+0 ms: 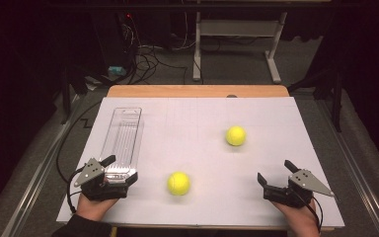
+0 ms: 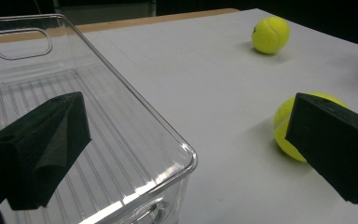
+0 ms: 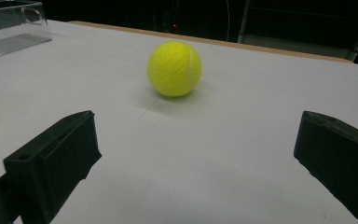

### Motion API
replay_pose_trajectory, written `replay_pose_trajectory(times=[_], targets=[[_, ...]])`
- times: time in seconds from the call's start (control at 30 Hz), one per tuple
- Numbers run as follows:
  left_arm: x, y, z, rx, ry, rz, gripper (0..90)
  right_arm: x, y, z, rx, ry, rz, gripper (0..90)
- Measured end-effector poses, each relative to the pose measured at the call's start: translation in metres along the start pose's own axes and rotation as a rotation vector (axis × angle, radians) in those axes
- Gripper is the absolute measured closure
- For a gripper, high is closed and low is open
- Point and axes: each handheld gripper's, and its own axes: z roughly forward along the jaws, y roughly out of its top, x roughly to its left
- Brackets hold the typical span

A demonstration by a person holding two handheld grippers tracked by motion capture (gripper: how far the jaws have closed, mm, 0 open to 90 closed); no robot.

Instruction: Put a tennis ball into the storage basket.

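Observation:
Two yellow tennis balls lie on the white tabletop, one near the front point(image 1: 178, 183) and one farther back point(image 1: 236, 136). A clear plastic bin point(image 1: 122, 140) stands empty at the left. My left gripper point(image 1: 122, 168) is open at the bin's near end. In the left gripper view the bin's corner point(image 2: 177, 154) sits between the jaws of the left gripper point(image 2: 186, 107), and the near ball point(image 2: 284, 130) is half hidden behind the right jaw. My right gripper point(image 1: 275, 171) is open at the front right, empty. The right gripper point(image 3: 198, 130) faces the far ball point(image 3: 174, 68), well short of it.
The table's wooden back edge point(image 1: 197, 91) borders dark floor with cables and a metal stand point(image 1: 237, 44). The far ball point(image 2: 270, 35) shows in the left gripper view. The bin's end point(image 3: 9, 23) shows at the upper left of the right gripper view.

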Motion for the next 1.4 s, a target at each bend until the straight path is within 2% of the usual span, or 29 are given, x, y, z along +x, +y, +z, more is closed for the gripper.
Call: replay_pose_trajectory(times=[0.5,0.8,1.17,1.4], targets=[[0.001,0.0,-0.001,-0.007,-0.01,-0.01,0.6,0.0,-0.003,0.003,0.014,0.007,0.001,0.0],[-0.002,0.002,0.001,-0.009,-0.032,-0.005,0.5,0.001,-0.003,0.003,0.017,0.014,-0.002,0.0],[-0.017,0.006,0.007,0.004,-0.078,0.03,0.1,0.004,-0.003,0.003,0.018,0.021,-0.01,0.0],[-0.03,0.008,0.013,0.04,-0.12,0.065,0.1,0.004,-0.004,0.005,0.026,0.027,-0.013,0.0]])
